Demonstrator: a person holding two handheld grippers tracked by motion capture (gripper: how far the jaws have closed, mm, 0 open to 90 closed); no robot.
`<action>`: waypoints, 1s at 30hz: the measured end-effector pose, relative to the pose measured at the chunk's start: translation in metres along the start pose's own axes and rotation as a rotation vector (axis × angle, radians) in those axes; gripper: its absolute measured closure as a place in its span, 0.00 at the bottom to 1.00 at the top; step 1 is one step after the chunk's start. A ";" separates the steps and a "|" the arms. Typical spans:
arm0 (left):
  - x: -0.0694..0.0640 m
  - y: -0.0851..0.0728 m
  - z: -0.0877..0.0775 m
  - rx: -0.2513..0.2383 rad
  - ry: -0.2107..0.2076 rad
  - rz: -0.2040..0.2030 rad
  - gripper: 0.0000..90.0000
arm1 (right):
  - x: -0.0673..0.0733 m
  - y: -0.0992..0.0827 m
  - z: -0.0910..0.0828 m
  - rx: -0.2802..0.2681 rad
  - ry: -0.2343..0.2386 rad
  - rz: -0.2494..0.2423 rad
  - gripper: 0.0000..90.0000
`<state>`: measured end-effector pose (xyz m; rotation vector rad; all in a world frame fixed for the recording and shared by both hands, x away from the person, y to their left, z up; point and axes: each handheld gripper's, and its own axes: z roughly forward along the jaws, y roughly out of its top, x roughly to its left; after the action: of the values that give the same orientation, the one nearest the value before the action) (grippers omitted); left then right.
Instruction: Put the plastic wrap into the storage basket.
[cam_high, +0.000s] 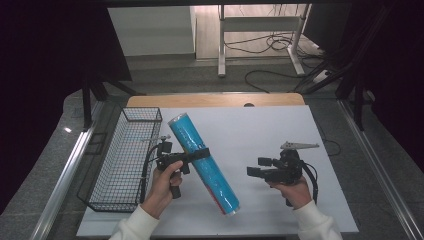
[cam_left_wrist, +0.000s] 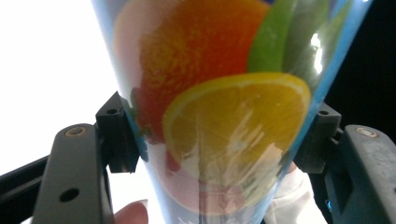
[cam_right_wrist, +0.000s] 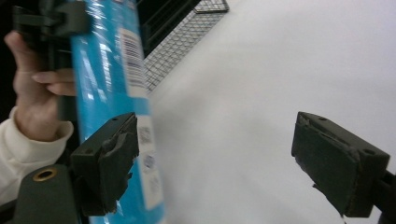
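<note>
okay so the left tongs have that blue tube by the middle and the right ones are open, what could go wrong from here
1. The left tongs alone grip the long blue tube across its middle; its glossy wrap might let it slip or swing down.
2. The wire basket sits close beside the tube's upper end, which could catch on the rim.
3. The right tongs stand open and apart from the tube, so nothing steadies its low end.

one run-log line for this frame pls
left gripper: shut on blue tube | tube: tilted beside wire basket | right gripper: open, holding nothing, apart from tube
</note>
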<state>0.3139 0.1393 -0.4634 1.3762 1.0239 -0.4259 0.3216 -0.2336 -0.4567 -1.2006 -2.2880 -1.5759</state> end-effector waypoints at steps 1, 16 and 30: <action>-0.002 0.002 -0.003 -0.005 -0.002 -0.001 0.36 | -0.003 0.000 -0.001 0.007 -0.015 -0.001 0.16; -0.008 0.010 -0.028 -0.030 0.044 0.013 0.36 | -0.012 -0.002 -0.003 0.009 -0.043 0.020 0.17; -0.013 0.017 -0.049 -0.081 0.038 0.024 0.36 | -0.016 -0.003 -0.003 0.015 -0.048 0.028 0.17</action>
<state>0.3033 0.1842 -0.4366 1.3274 1.0433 -0.3384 0.3292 -0.2449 -0.4660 -1.2753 -2.2970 -1.5345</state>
